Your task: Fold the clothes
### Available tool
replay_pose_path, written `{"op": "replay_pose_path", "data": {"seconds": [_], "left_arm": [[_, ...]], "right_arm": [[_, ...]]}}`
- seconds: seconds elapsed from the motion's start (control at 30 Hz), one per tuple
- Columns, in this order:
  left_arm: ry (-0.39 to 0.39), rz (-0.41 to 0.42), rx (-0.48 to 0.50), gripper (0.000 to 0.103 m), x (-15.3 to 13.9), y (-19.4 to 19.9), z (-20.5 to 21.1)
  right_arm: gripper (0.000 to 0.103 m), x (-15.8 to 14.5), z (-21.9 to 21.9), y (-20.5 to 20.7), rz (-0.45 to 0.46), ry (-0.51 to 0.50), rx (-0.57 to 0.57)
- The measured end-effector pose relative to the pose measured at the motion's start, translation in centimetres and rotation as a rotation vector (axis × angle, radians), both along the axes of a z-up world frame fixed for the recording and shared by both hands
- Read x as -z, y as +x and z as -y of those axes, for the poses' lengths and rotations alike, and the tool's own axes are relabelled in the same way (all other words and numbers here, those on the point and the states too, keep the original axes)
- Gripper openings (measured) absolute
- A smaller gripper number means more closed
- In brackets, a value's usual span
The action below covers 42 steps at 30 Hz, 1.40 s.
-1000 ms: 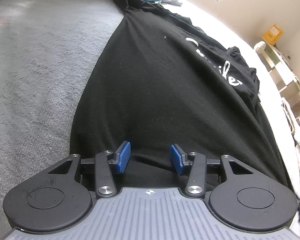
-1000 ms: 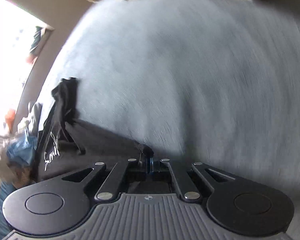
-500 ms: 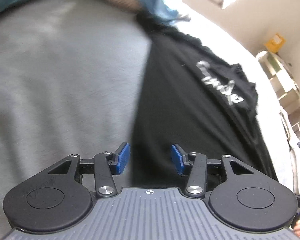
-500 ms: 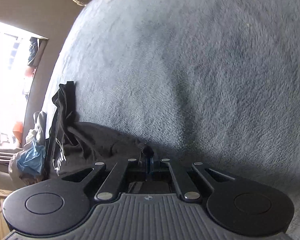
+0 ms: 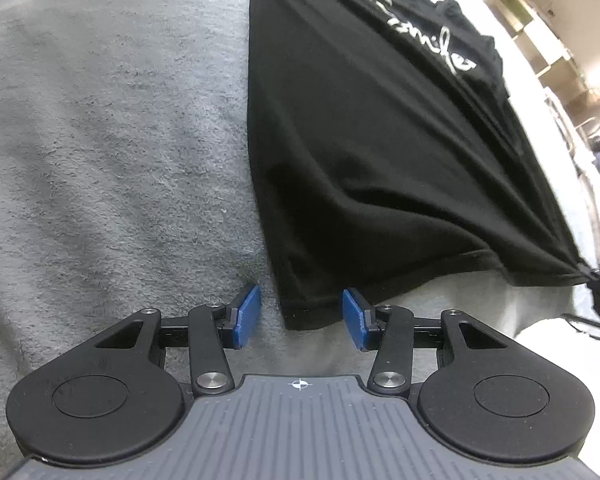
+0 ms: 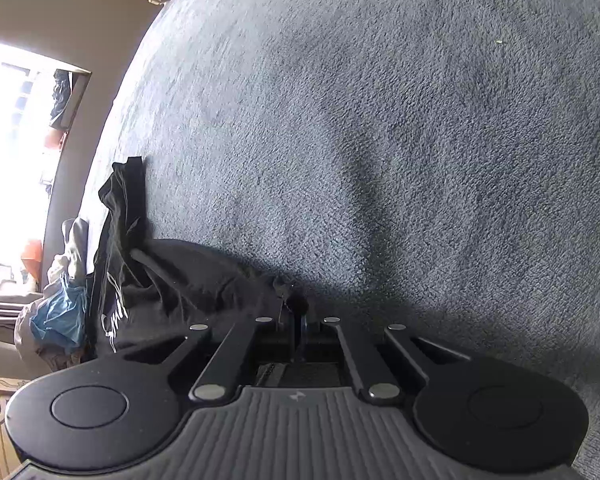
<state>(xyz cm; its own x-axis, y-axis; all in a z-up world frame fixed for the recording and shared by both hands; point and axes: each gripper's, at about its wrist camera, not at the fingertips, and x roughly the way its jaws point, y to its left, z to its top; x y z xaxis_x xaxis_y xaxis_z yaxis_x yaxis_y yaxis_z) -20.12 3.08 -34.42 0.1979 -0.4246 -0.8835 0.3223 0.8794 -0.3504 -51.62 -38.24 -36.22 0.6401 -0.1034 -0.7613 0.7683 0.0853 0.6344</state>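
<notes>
A black T-shirt (image 5: 380,140) lies stretched out on a grey fleece blanket (image 5: 100,140), plush and a little matted, nothing on the blanket crowding it. Its long axis runs from the near hem away to the far end, with white cursive lettering (image 5: 420,28) near the far right. Smooth jersey cloth, pulled into taut folds that fan toward its near right corner. The left gripper (image 5: 299,312) hangs just over the near left hem corner, blue pads (image 5: 247,316) spread apart, released, the corner lying between them with neither pad pressing on it. Over on the right wrist view, the right gripper (image 6: 298,320) is clenched tight on a bunched corner of the T-shirt (image 6: 188,280). At the far left in that view sits a heap of other clothes (image 6: 60,312), pale and blue, beside a bright window (image 6: 8,152). Pale shelving (image 5: 540,32) stands off to the far right.
</notes>
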Motion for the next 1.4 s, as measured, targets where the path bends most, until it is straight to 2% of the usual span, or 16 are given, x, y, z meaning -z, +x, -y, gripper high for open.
{"op": "replay_pose_path", "data": {"seconds": [0.03,0.13,0.17,0.3,0.47,0.6,0.73,0.93,1.03,1.27,1.4], "left_arm": [[0.018,0.006,0.001,0.043,-0.1,-0.1,0.2],[0.065,0.017,-0.006,0.022,-0.2,-0.5,0.6],[0.067,0.012,-0.015,0.01,-0.2,-0.7,0.7],[0.106,0.007,-0.051,0.003,-0.8,-1.1,1.3],[0.056,-0.06,-0.044,0.002,-2.6,-0.5,0.0],[0.13,-0.059,-0.017,0.002,-3.1,-0.2,-2.2],[0.179,-0.094,-0.008,0.002,-1.7,0.2,-2.7],[0.227,-0.088,0.04,0.003,-1.2,0.2,-2.1],[0.26,-0.087,0.054,0.003,-0.5,0.2,-2.2],[0.269,-0.096,0.044,0.006,0.4,0.5,-2.6],[0.246,-0.078,0.024,0.01,0.5,0.1,-3.3]], "right_arm": [[0.002,0.0,0.0,0.0,-0.004,-0.004,-0.002],[0.002,0.0,-0.2,0.2,-0.015,-0.012,-0.008],[0.002,0.0,-0.2,0.3,-0.018,-0.013,-0.01],[0.002,-0.5,-0.5,1.2,-0.037,-0.057,-0.081],[0.002,-2.8,-0.8,1.9,-0.066,-0.165,-0.178],[0.002,-4.4,-0.6,1.5,-0.067,-0.206,-0.229],[0.002,-2.3,-1.4,1.9,-0.146,-0.159,-0.312],[0.002,-2.5,-1.7,1.4,-0.154,-0.176,-0.311],[0.002,-1.8,-1.8,1.1,-0.173,-0.145,-0.319],[0.003,-0.5,-2.6,1.4,-0.219,-0.124,-0.355],[0.009,-0.6,-2.9,1.3,-0.211,-0.137,-0.375]]}}
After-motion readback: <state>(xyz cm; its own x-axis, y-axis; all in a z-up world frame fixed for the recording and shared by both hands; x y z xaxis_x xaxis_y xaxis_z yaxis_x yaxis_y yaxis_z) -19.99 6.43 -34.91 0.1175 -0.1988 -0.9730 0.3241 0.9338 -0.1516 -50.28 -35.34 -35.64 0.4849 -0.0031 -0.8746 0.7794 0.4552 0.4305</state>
